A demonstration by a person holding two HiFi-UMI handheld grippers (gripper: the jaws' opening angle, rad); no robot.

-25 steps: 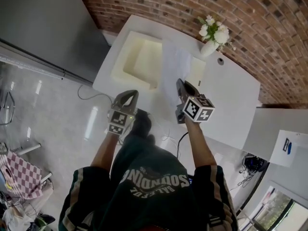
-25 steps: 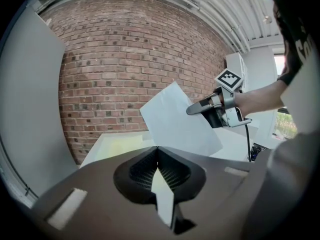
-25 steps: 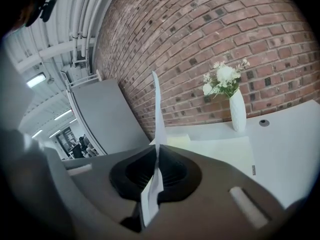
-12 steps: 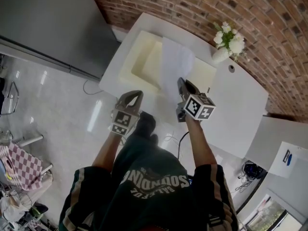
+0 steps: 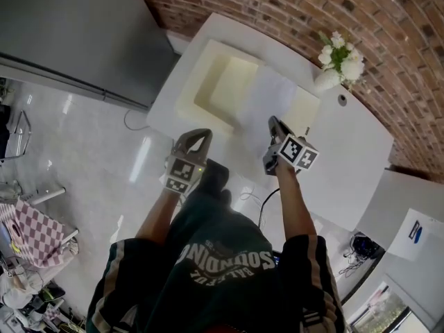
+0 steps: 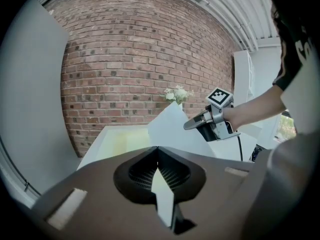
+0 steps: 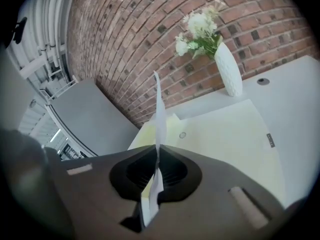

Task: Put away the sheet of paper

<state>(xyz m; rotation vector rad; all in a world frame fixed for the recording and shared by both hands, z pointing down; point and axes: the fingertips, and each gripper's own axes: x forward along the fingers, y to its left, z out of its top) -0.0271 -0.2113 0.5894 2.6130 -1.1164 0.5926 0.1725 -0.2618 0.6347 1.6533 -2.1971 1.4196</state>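
Sheet of thin white paper [image 5: 267, 97] is being held up above the white table [image 5: 347, 161], with its near edge pinched in the right gripper [image 5: 274, 123]. The rest of the sheet is spreading over the right part of the cream rectangular recessed basin [image 5: 208, 64] set into that table. In the right gripper view the two jaws are pressing together on the paper [image 7: 159, 114], which is rising edge-on from between them.

Left gripper [image 5: 201, 133] is hovering by the near edge of the table, to the left of the sheet and apart from it. Its jaws are meeting at the tips and gripping nothing.

White ribbed vase of white flowers [image 5: 327, 79] is standing on the table next to the red brick wall [image 5: 388, 19], just beyond the far right corner of the basin. Grey flat-fronted cabinet [image 5: 69, 26] is flanking the table on the left. Glossy pale floor [image 5: 90, 158] is showing below it, and pink-and-white checked cloth [image 5: 35, 236] is lying at the lower left, well apart from the table
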